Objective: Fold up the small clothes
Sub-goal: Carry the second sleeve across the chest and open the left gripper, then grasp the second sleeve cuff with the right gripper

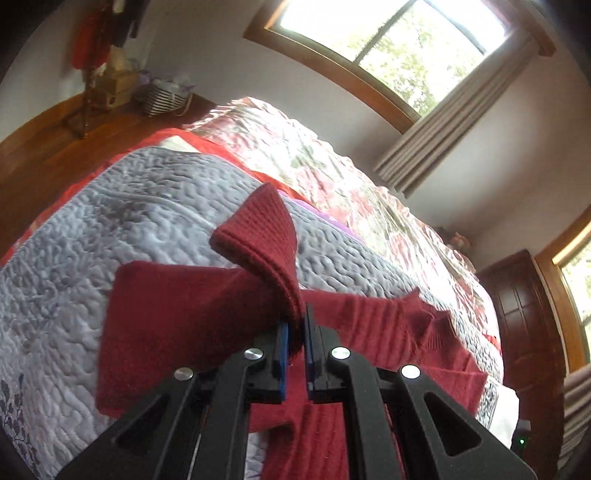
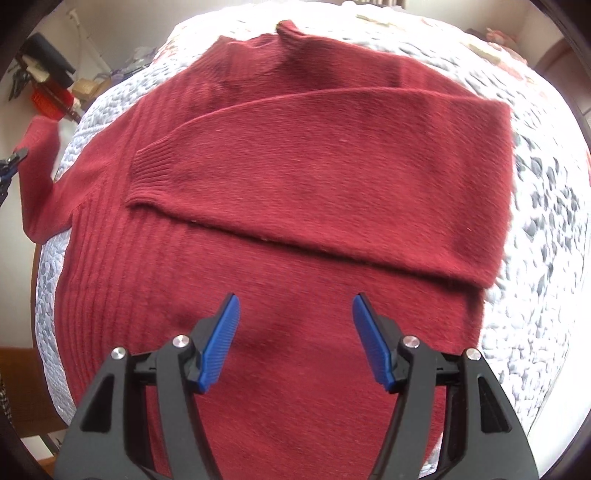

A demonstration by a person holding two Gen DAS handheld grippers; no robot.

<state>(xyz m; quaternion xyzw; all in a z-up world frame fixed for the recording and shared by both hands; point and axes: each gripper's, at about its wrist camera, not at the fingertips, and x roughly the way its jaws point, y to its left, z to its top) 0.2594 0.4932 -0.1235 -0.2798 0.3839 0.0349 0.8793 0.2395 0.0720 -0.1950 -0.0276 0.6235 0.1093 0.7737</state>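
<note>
- Your left claw (image 1: 295, 325) is clamped on the ribbed cuff (image 1: 258, 236) of the dark red sweater (image 2: 295, 221), the blue pads nearly together with knit pinched between them.
- That cuff stands up above the claw, lifted off the bed, and the sleeve (image 1: 177, 317) behind it sags back toward the quilt.
- In the right wrist view the same left claw (image 2: 13, 162) shows at the far left edge, holding the sleeve end out past the side of the sweater's body.
- Your right claw (image 2: 295, 339) is spread wide, gripping nothing; its blue pads (image 2: 221, 343) hang just over the lower body of the sweater.
- The sweater lies flat on a grey quilted bedspread (image 1: 92, 229), collar (image 2: 291, 31) at the far end.
- The other sleeve (image 2: 332, 177) is folded across the chest, its cuff pointing to the left.
- Beyond the quilt the bed carries a floral cover (image 1: 314, 147).
- A wood-framed window (image 1: 388, 44) with a grey curtain (image 1: 450, 122) sits on the far wall.
</note>
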